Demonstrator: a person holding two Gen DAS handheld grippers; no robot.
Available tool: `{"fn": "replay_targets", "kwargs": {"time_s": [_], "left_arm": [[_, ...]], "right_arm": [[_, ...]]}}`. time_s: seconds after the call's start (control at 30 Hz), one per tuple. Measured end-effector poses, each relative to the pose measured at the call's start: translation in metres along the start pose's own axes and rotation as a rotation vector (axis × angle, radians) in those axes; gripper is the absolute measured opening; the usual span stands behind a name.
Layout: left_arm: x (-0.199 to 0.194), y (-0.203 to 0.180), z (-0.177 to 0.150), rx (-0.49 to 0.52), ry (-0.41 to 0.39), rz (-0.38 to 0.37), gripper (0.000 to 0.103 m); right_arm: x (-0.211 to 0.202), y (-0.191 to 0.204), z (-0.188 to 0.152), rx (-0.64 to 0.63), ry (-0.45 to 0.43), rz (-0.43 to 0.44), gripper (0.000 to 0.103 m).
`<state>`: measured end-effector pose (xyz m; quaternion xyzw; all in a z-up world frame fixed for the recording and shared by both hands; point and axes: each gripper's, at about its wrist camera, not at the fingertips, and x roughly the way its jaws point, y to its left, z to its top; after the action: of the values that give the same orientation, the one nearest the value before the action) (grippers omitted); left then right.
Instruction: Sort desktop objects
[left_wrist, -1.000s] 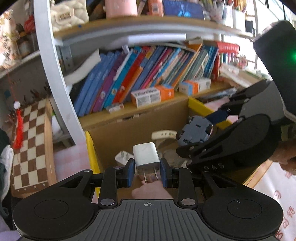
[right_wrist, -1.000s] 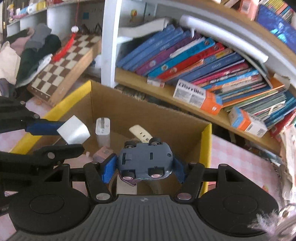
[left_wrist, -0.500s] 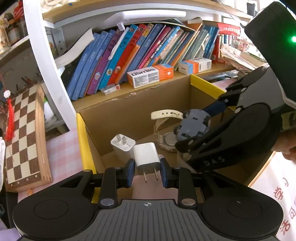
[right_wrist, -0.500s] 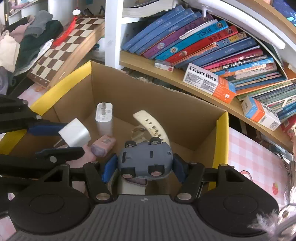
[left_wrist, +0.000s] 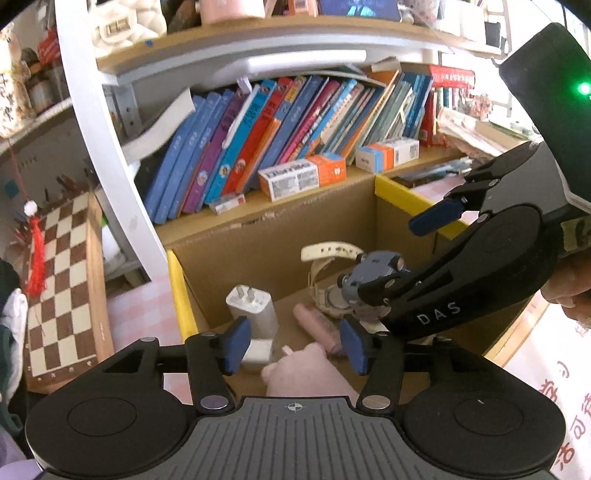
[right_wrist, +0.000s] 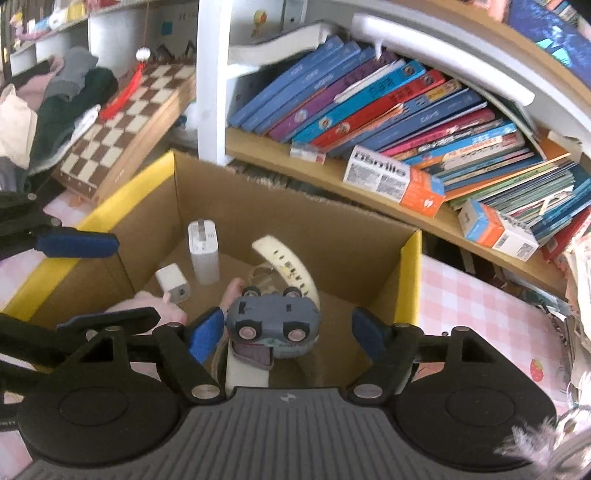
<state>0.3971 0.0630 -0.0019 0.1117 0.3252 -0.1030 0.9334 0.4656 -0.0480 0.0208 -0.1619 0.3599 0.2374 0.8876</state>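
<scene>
Left tongs (left_wrist: 293, 345) opening, small white plug charger (left_wrist: 258, 350) released below, right tongs (right_wrist: 290, 330) opening, grey-blue toy car (right_wrist: 275, 321) loose between, over yellow-rimmed cardboard box (right_wrist: 295, 218).

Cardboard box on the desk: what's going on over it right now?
A person holds both tongs over the cardboard box. The left tongs are opening, and the small white charger already lies on the box floor. The right tongs are opening too; the gray toy car sits between them, with the right pad clear of it.
</scene>
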Motion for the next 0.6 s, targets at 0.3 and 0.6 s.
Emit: {"fn": "replay_targets", "kwargs": {"time_s": [0.3, 0.6], "left_arm": [[-0.050, -0.014, 0.007, 0.001, -0.120, 0.019, 0.066], [-0.112, -0.023, -0.010, -0.051, -0.203, 0.015, 0.072]], "right_arm": [[-0.056, -0.002, -0.007, 0.046, -0.131, -0.019, 0.075], [-0.129, 0.002, -0.040, 0.069, -0.246, -0.017, 0.076]]}}
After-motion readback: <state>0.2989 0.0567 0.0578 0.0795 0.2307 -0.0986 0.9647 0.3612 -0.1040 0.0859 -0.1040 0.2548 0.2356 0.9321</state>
